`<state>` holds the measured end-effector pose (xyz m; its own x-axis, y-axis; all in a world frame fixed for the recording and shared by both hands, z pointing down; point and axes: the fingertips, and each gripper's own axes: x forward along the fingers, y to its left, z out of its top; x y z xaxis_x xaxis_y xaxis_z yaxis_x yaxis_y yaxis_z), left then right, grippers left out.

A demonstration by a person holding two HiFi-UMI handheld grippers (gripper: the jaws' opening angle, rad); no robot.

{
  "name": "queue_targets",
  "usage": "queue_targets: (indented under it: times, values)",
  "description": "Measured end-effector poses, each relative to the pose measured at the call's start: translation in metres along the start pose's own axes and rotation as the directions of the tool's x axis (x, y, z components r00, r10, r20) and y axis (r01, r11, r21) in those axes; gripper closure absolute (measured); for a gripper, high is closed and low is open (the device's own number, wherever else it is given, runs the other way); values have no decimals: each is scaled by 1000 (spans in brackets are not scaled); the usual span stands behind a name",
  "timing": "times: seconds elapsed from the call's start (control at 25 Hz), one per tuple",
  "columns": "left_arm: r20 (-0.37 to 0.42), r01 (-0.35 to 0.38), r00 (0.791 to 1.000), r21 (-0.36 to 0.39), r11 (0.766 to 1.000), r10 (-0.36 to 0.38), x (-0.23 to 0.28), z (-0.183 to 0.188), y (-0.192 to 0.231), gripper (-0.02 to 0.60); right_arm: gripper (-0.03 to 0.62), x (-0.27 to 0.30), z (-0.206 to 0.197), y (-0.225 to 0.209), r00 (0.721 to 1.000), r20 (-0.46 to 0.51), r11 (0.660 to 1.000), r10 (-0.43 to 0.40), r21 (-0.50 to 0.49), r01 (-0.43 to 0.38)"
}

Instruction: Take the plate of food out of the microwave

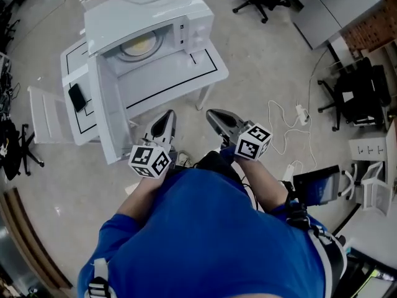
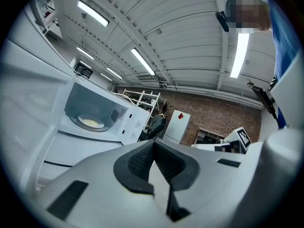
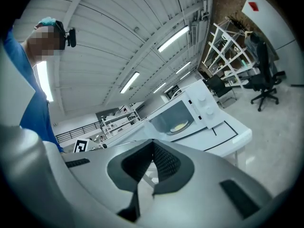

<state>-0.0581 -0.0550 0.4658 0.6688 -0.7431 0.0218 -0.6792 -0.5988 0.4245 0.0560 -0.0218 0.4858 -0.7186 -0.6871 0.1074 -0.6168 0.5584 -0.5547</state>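
Grey workshop floor (image 1: 260,61), with a brick wall (image 2: 213,118) behind. On it stands a white table (image 1: 208,67) marked with black lines, and a white microwave (image 1: 149,14) sits on the table.

The microwave door (image 1: 108,113) is swung fully open toward the person. The plate of food (image 1: 141,43) lies inside on the oven floor, yellowish contents visible, with nothing touching it. A small black object (image 1: 77,96) lies on the table to the left of the door; its type could not be determined.

The left gripper (image 1: 166,118) is held close to the person's body, short of the table edge, its jaws closed together on nothing. The right gripper (image 1: 216,115), just beside it, is likewise closed and empty. Both point toward the microwave and are well apart from the plate.

A white cable (image 1: 282,126) trails across the floor at the right.
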Motion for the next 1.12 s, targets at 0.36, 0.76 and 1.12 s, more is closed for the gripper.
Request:
queue_targets:
  times: [0.36, 0.76, 1.12]
  values:
    - [44, -125, 991, 8, 992, 124, 21, 17, 37, 572, 589, 61, 24, -26, 992, -79, 995, 99, -21, -100]
    - [48, -295, 955, 27, 955, 294, 75, 31, 105, 572, 589, 121, 56, -73, 968, -151, 978, 202, -24, -208]
    - [28, -389, 921, 134, 912, 389, 112, 39, 160, 572, 589, 162, 59, -100, 949, -199, 966, 245, -29, -255]
